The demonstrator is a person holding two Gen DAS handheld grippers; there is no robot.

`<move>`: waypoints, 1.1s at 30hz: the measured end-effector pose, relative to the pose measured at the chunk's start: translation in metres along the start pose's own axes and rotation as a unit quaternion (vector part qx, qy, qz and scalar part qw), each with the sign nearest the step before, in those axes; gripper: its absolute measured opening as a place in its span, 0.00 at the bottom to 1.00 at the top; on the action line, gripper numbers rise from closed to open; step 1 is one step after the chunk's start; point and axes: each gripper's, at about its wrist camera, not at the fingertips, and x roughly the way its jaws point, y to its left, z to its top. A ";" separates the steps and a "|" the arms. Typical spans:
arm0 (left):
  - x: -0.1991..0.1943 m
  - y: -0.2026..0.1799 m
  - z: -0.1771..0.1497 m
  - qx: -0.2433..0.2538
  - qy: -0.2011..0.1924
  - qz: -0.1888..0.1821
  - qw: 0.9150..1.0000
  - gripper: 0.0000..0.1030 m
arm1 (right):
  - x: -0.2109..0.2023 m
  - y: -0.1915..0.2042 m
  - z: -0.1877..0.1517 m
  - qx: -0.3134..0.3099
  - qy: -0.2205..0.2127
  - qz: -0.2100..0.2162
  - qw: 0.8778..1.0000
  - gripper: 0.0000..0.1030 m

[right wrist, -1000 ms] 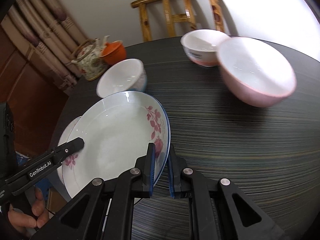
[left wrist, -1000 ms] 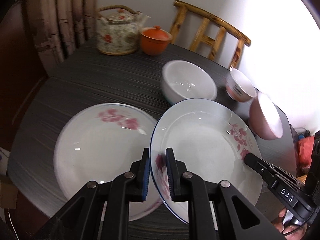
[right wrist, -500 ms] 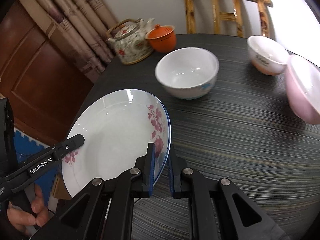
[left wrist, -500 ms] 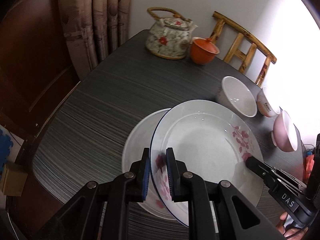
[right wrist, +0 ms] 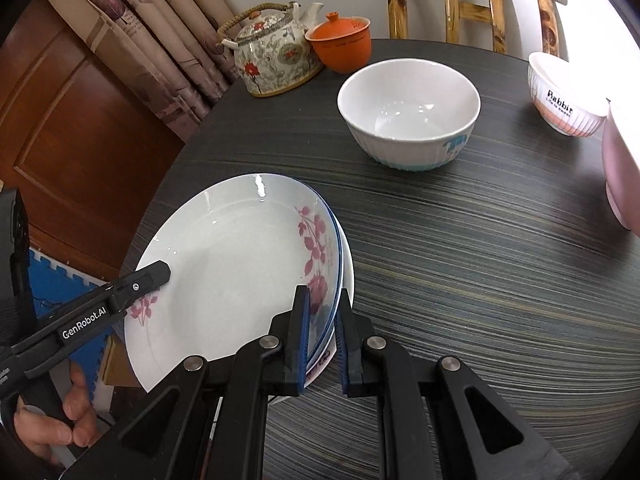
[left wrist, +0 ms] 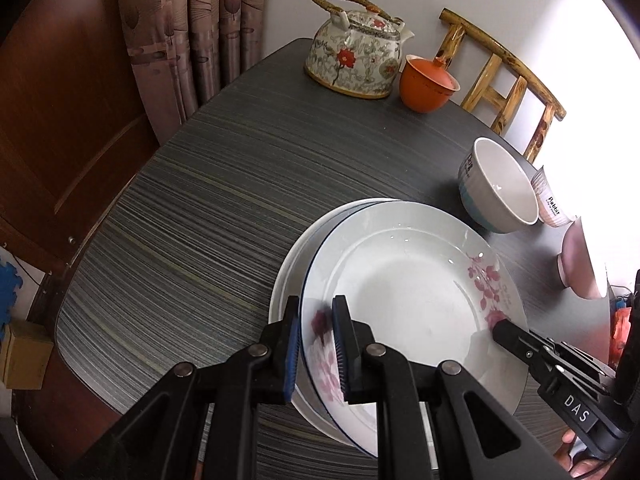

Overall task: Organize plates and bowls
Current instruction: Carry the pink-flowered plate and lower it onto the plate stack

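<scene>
- Your left gripper (left wrist: 314, 346) and right gripper (right wrist: 322, 336) both pinch the top plate's (left wrist: 416, 292) rim.
- Let go unevenly and it slides off the lower plate (left wrist: 294, 256) near the table's (left wrist: 192, 208) edge.

I see a white plate with pink flowers and a thin blue rim (left wrist: 412, 292), tilted, directly over a second white plate (left wrist: 298, 256) that lies flat on the dark striped table (left wrist: 192, 200), its edge peeking out on the left. Beyond them stand three upright, empty bowls: a white ribbed bowl with blue base (right wrist: 408, 112), a small bowl lettered "Rabbit" (right wrist: 564, 98), and a pink bowl (right wrist: 620, 168) at the right edge.
</scene>
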 end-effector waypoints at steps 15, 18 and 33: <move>0.010 -0.001 0.005 0.016 0.024 -0.002 1.000 0.16 | 0.010 0.002 0.003 -0.007 0.015 -0.007 1.000 0.13; 0.011 -0.005 0.005 0.034 0.033 0.006 0.999 0.17 | 0.011 0.004 0.003 -0.014 0.018 -0.013 1.000 0.14; 0.012 -0.016 0.007 0.066 0.058 0.040 0.995 0.21 | 0.013 0.008 -0.001 -0.026 0.034 -0.041 0.998 0.16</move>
